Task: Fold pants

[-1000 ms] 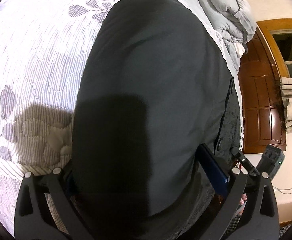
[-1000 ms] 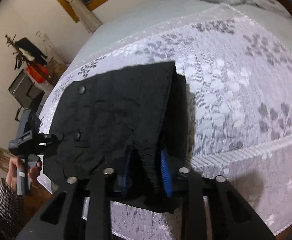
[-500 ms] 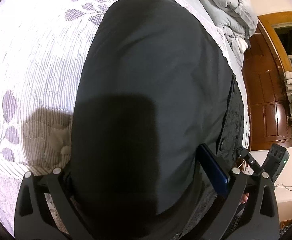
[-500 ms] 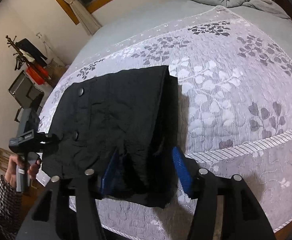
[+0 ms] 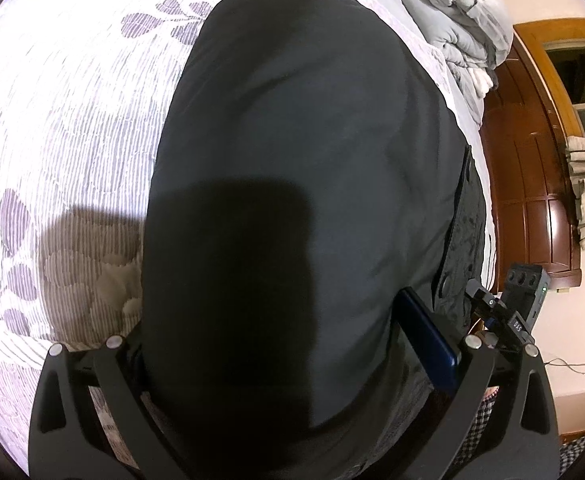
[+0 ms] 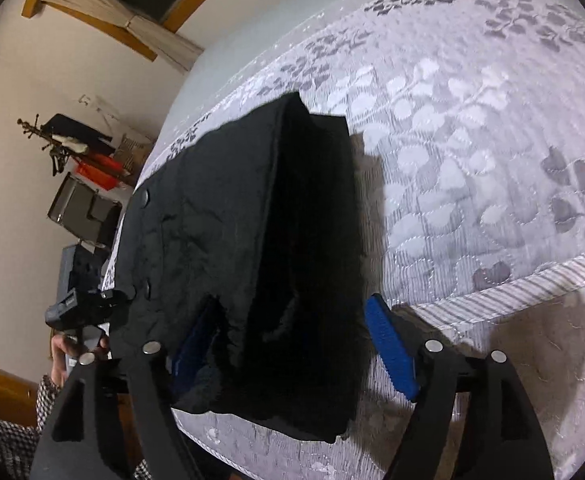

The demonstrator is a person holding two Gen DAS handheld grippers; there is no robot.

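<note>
The black pants lie folded on the bed's floral quilt. In the left wrist view they fill the middle. My left gripper is wide open with the cloth lying between its fingers; the left pad is hidden under cloth, the blue right pad shows. In the right wrist view the folded pants lie by the quilt's near edge. My right gripper is open and straddles the pants' near end. The other gripper shows at the left.
A grey duvet is bunched at the bed's far end beside a dark wooden headboard. The right wrist view shows a wall, curtains and a cluttered rack past the bed's left side.
My right gripper has opened and let go of the pants' edge, and its view has come closer and tilted. The left gripper has stayed open over the pants.
</note>
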